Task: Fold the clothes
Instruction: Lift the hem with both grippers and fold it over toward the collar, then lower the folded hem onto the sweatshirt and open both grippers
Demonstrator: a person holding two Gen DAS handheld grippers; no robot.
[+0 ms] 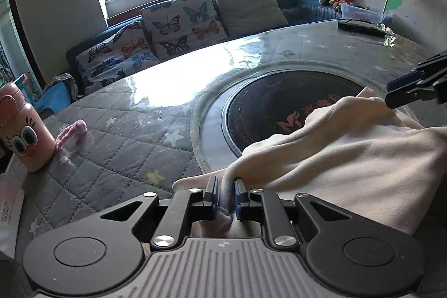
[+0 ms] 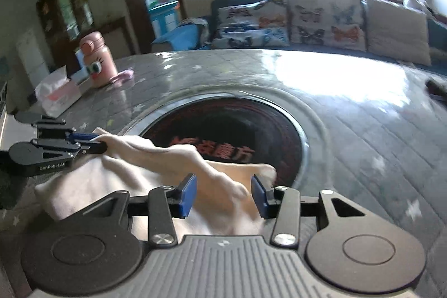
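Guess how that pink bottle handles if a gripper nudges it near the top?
The pink bottle is tall, narrow and upright, so it probably tips rather than slides. Its rounded body would likely roll once down. The glossy table cover looks slick, so a low push may slide it.

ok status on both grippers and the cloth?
Left gripper pinching cream fleece garment edge. Right gripper open, cloth between its pads, untouched. Garment partly over round black inset. Nothing blocking.
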